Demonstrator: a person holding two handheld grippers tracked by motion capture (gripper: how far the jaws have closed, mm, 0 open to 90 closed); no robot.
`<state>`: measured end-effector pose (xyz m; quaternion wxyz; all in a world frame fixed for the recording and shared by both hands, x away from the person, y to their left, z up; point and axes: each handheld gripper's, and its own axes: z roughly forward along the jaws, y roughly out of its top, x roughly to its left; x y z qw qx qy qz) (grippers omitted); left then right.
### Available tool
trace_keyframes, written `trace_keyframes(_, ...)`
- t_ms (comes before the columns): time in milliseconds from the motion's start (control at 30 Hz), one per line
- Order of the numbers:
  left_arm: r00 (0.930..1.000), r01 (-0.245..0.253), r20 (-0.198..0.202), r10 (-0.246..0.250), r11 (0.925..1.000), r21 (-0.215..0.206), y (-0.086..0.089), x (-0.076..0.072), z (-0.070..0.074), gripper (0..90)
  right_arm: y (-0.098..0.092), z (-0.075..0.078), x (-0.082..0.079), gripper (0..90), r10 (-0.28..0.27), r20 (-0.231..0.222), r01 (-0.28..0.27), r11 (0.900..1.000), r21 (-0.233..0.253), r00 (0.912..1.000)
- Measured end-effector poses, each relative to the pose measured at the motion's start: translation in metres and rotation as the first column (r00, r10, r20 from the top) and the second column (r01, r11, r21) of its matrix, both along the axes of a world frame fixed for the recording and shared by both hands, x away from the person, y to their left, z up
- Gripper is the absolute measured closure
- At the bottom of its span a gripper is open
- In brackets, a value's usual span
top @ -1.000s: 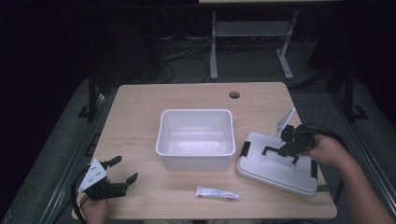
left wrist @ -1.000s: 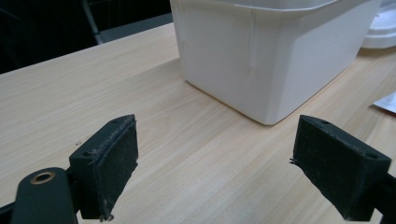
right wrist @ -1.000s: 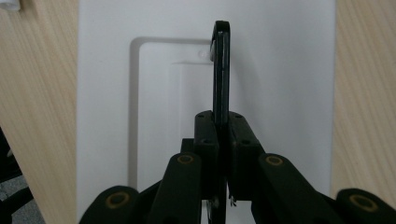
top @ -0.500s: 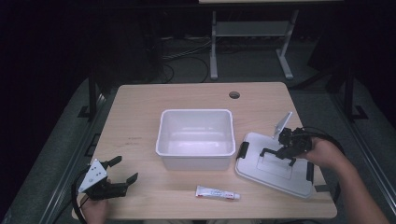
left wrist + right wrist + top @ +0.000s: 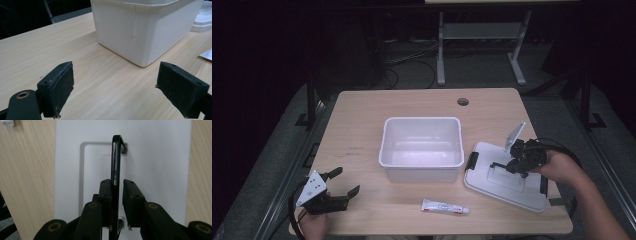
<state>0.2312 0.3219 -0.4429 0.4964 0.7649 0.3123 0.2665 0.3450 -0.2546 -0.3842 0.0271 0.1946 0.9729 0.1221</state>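
- Right claw [image 5: 117, 195] clamped on thin black handle [image 5: 115, 165], raised upright off flat white lid [image 5: 504, 182].
- Left claw [image 5: 343, 182] spread wide, holding nothing, low over desk [image 5: 362, 120].

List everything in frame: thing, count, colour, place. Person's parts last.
table: 1, light wood, centre of the high view, round hole near its far edge
bin: 1, white, open, middle of the table
lid: 1, white, flat on the table right of the bin, dark latch at its left end
lid handle: 1, black, raised upright from its recess, between the right tool's jaws
tube: 1, white with red print, lying near the front edge, in front of the bin
stand: 1, grey metal, on the floor beyond the table
left tool: 1, black, front left corner, jaws wide apart, holding nothing
right tool: 1, black, over the lid, jaws around the handle with a narrow gap on one side
hands: 2, one per tool
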Motion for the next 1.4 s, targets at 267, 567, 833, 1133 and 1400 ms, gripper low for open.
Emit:
trace_keyframes(267,1.0000,0.002,-0.001,-0.002,1.0000,0.000,-0.001,0.000,0.000,13.5,0.001,0.003,-0.009,68.1,0.002,0.009,-0.002,1.000,0.006,1.0000)
trace_keyframes(567,1.0000,0.004,-0.001,-0.004,1.0000,0.001,-0.001,0.000,0.000,13.5,0.009,0.011,-0.020,60.0,0.025,0.033,-0.025,0.999,0.021,0.9992)
trace_keyframes(833,1.0000,0.005,0.000,-0.005,1.0000,0.000,-0.001,0.000,0.000,13.5,0.020,0.013,-0.032,55.6,0.059,0.038,-0.059,0.998,0.017,0.9975)
trace_keyframes(1133,1.0000,0.001,0.002,-0.001,1.0000,-0.001,0.000,0.000,0.000,13.5,0.032,0.016,-0.044,52.8,0.101,0.055,-0.101,0.995,0.001,0.9933)
trace_keyframes(1400,1.0000,0.002,0.002,-0.002,1.0000,0.000,0.000,0.000,0.000,13.5,0.050,0.016,-0.056,52.5,0.159,0.067,-0.158,0.987,-0.019,0.9850)
